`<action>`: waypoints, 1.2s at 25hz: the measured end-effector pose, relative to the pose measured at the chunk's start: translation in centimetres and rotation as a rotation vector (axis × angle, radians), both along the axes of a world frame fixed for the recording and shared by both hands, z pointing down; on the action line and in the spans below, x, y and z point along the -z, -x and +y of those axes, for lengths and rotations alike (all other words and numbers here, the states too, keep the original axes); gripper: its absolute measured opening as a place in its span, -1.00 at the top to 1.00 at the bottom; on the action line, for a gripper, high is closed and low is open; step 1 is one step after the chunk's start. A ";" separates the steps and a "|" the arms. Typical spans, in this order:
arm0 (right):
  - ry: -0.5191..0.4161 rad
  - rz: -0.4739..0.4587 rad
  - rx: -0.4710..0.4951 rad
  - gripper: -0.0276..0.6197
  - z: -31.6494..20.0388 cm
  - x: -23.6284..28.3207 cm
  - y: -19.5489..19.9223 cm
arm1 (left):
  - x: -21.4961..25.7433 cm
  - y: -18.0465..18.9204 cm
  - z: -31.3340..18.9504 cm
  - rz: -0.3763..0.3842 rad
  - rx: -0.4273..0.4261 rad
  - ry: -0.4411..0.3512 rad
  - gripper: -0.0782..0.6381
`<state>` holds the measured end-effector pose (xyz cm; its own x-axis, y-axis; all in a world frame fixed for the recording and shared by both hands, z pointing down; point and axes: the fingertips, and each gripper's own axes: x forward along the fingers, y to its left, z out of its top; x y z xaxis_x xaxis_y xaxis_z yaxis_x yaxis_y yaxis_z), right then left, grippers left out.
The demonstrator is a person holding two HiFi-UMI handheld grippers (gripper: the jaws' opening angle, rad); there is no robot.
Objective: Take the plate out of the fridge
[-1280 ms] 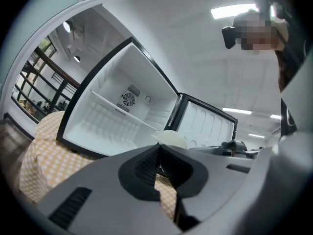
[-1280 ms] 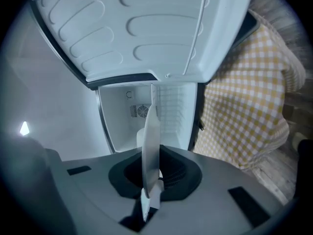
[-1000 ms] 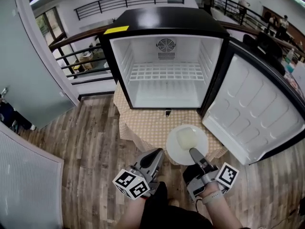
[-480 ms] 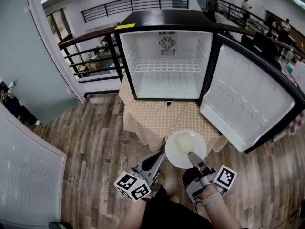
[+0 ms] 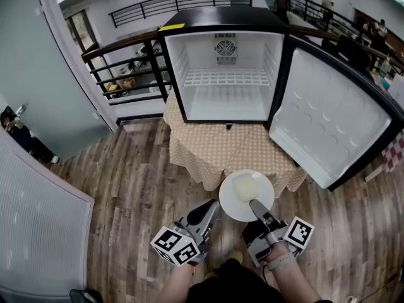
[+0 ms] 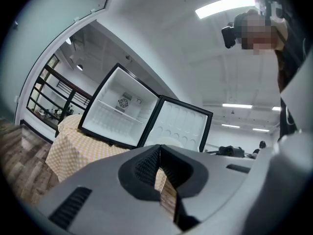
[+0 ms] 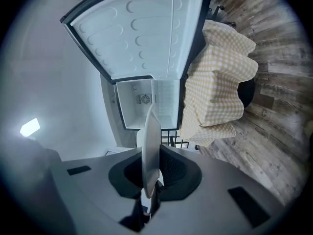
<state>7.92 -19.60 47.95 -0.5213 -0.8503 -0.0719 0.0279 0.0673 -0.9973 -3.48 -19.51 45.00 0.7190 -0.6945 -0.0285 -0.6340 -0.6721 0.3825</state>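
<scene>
Head view: the plate (image 5: 238,191) is being pinched by the right gripper (image 5: 254,202) off the table's (image 5: 211,149) near edge; the left gripper (image 5: 213,204) is seemingly being held pressed together.

Down at the bottom edge, the left forearm (image 5: 175,288) and right forearm (image 5: 295,286) reach forward side by side. The left grey two-jaw gripper (image 5: 213,204), lower centre, lies level and points up-frame, slightly right, jaws pressed together on nothing. Its black-and-white marker cube (image 5: 175,245) sits nearest the body. Just to its right, the right grey two-jaw gripper (image 5: 254,202) also lies level, jaws clamped on the near rim of a round white plate (image 5: 235,206).
</scene>
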 end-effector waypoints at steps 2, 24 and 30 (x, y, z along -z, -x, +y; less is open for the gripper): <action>-0.005 0.000 -0.006 0.78 0.8 -0.2 0.2 | 0.1 0.4 0.7 -0.004 -0.004 0.000 0.76; -0.005 -0.004 -0.047 0.78 21.9 -1.4 3.4 | 0.6 4.7 20.9 0.016 -0.051 -0.017 0.76; 0.008 -0.002 -0.057 0.78 27.1 -2.0 3.7 | 0.2 5.9 25.9 0.029 -0.038 -0.014 0.76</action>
<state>4.19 7.48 49.90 -0.4719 -0.8792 -0.0658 0.0259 0.0608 -0.9978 -9.40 6.44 44.85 0.7433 -0.6663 -0.0594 -0.5969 -0.7008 0.3905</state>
